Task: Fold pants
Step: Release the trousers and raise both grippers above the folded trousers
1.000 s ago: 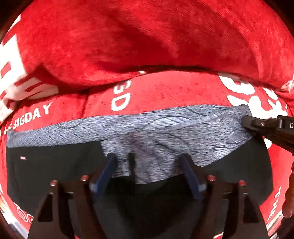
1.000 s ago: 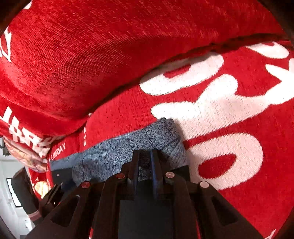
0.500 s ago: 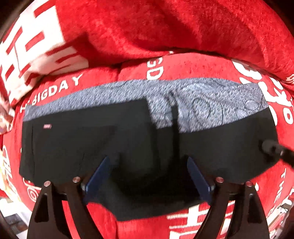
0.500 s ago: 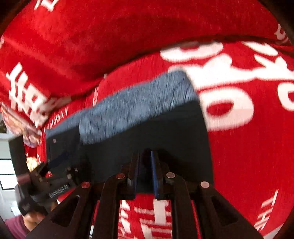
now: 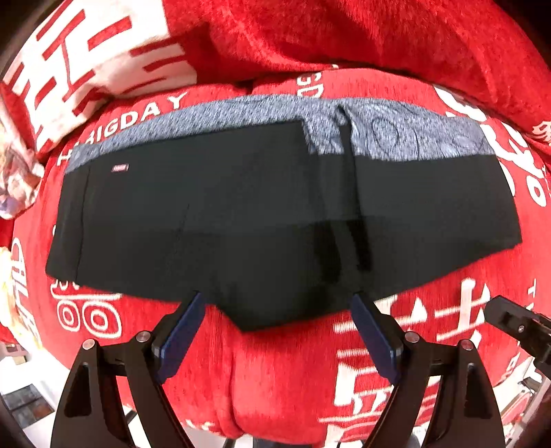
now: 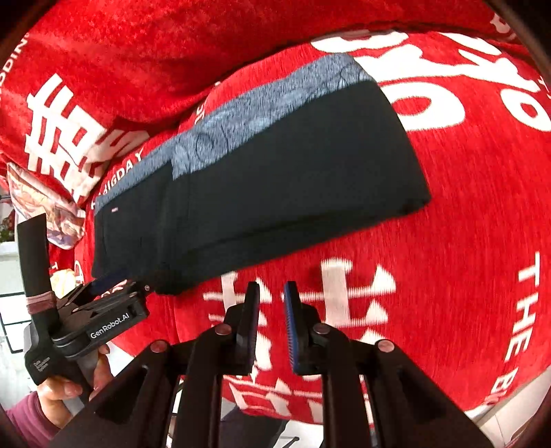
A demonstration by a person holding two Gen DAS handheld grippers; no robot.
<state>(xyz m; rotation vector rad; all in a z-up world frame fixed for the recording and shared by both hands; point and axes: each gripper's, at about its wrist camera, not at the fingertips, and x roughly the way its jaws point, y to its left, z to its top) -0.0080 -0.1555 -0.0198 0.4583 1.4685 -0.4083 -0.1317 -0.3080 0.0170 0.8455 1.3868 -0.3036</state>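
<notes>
here, black pants (image 5: pixel 261 220) with a grey speckled band lie folded into a wide flat slab on a red sofa cover (image 5: pixel 286 372) printed with white lettering, a red cushion (image 5: pixel 344 31) behind them. the left gripper (image 5: pixel 275 327) hangs just off the near hem, jaws spread wide and holding nothing. the right gripper (image 6: pixel 270 327) sits clear of the cloth over the red cover, its blue pads (image 6: pixel 291 324) parted by a narrow gap, empty.

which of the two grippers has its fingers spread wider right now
The left gripper, its blue pads far apart at the near edge of the black pants. The right gripper shows only a narrow gap. Both hold nothing.
</notes>
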